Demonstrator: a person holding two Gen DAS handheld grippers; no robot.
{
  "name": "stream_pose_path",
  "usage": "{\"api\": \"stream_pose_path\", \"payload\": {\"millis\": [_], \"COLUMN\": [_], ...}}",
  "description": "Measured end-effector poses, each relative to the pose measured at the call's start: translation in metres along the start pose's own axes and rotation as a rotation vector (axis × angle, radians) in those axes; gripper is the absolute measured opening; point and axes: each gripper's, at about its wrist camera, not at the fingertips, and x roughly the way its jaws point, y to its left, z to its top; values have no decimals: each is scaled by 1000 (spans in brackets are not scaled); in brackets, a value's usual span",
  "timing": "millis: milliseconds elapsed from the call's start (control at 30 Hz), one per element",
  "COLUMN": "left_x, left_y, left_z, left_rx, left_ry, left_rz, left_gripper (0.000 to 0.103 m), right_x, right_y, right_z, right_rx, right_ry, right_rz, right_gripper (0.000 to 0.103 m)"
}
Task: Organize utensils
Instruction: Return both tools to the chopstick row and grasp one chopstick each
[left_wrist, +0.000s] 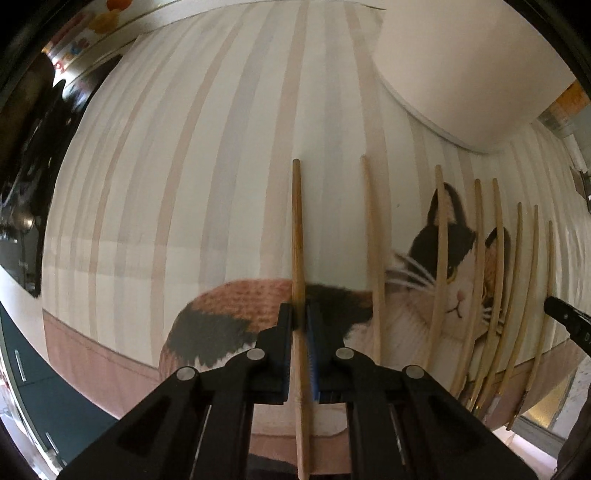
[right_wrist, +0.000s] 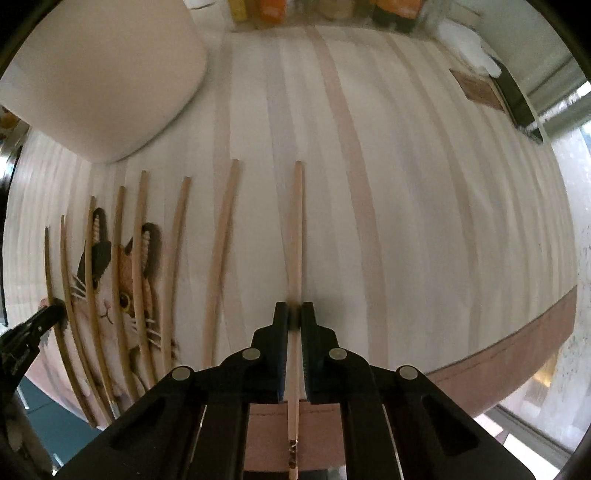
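My left gripper (left_wrist: 300, 314) is shut on a wooden chopstick (left_wrist: 297, 229) that lies lengthwise along the striped cat-print cloth (left_wrist: 184, 184). My right gripper (right_wrist: 294, 312) is shut on another wooden chopstick (right_wrist: 296, 229), also lying lengthwise on the cloth (right_wrist: 424, 221). Several more chopsticks (left_wrist: 480, 277) lie in a row to the right of the left gripper; in the right wrist view the same row of chopsticks (right_wrist: 136, 266) lies to the left. The tip of the right gripper (left_wrist: 565, 314) shows at the far right of the left wrist view, and the left gripper's tip (right_wrist: 40, 321) at the far left of the right wrist view.
A large white container (left_wrist: 461, 66) stands on the cloth beyond the chopsticks, also seen in the right wrist view (right_wrist: 99, 74). Jars and bottles (right_wrist: 314, 9) line the far edge. A dark flat object (right_wrist: 517, 99) lies at the far right. A patterned tin (left_wrist: 92, 33) stands far left.
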Motion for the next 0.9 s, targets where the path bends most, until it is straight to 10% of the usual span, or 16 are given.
{"api": "stream_pose_path", "payload": {"millis": [900], "left_x": [2], "left_y": [9], "left_z": [13], "left_rx": [6], "left_ry": [1], "left_rz": [-10], "left_gripper": [7], "right_x": [10], "right_y": [21], "right_z": [20], "right_rx": [-76], "right_ry": [48], "right_rz": [-67], "right_gripper": [9]}}
